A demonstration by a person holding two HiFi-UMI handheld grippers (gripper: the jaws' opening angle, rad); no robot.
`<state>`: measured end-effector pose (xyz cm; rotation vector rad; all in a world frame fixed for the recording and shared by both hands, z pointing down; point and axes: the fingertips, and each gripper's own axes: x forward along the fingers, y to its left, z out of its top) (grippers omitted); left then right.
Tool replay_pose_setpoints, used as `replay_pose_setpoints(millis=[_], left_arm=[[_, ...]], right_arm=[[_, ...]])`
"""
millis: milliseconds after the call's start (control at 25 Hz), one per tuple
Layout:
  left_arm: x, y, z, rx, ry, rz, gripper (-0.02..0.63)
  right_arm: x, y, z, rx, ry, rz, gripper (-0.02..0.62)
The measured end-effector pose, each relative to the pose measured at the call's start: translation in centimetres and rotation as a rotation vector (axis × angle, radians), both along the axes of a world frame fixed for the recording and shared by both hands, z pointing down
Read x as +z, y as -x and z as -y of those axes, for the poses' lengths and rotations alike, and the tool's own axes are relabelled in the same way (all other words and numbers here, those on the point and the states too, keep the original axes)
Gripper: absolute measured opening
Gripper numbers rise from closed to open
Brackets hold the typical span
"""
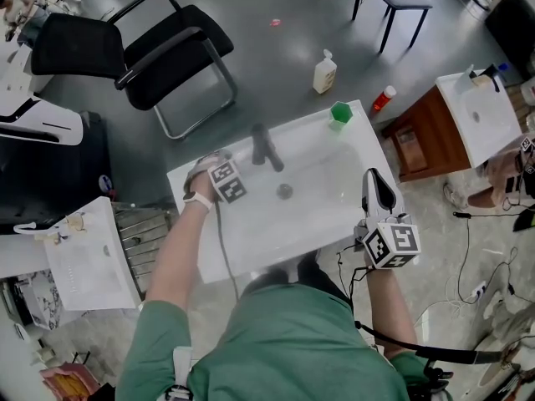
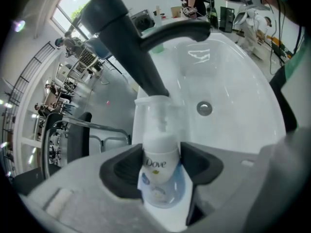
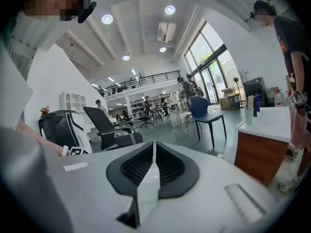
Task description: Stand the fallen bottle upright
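Observation:
A white Dove pump bottle [image 2: 158, 170] with a clear cap sits between the black pads of my left gripper [image 2: 159, 155], which press on its sides. The capped end points away from the camera, toward the foot of the dark faucet [image 2: 141, 57]. In the head view my left gripper [image 1: 211, 167] points steeply down at the left rim of the white sink [image 1: 251, 249], and the hand hides the bottle. My right gripper [image 1: 375, 179] hovers over the sink's right rim. Its jaws [image 3: 153, 154] are shut and hold nothing.
The dark faucet [image 1: 266, 147] stands at the basin's back, the drain [image 1: 285, 191] mid-basin, a green cup [image 1: 340, 113] on the far corner. On the floor beyond are a soap bottle [image 1: 324, 72] and a red-capped bottle [image 1: 383, 98]. A black chair [image 1: 150, 53] is far left, another sink cabinet [image 1: 476, 115] right.

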<state>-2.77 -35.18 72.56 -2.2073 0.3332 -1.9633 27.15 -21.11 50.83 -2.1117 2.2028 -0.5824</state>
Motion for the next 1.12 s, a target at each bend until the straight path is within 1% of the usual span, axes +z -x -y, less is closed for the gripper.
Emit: replay_pose_setpoints(millis=[240, 440, 560, 640, 760, 960, 1120], left_arm=[[-1.6, 0.8, -0.6, -0.016, -0.04, -0.057, 0.239], [-2.5, 1.4, -2.0, -0.014, -0.056, -0.097, 0.238], [-3.2, 2.0, -2.8, -0.027, -0.072, -0.122, 0.235], [-3.9, 2.4, -3.1, -0.043, -0.086, -0.151, 0.233], [-5.1, 3.0, -3.5, -0.098, -0.091, -0.222, 0.229], [-7.1, 4.3, -3.6, -0.235, -0.086, -0.376, 0.225], [-8.2, 5.6, -3.4, -0.315, -0.09, -0.463, 0.225]], right_arm=[[-0.9, 1.2, -0.7, -0.015, -0.012, -0.008, 0.005], [-1.4, 2.5, -1.8, -0.035, -0.022, -0.014, 0.005], [-2.0, 3.4, -2.5, -0.047, -0.03, -0.021, 0.005], [-2.3, 3.9, -2.9, -0.052, -0.035, -0.026, 0.005], [-2.9, 4.7, -3.4, -0.061, -0.042, -0.031, 0.005], [-3.8, 6.3, -4.0, -0.087, -0.057, -0.043, 0.005], [-4.4, 7.3, -4.2, -0.098, -0.06, -0.049, 0.005]])
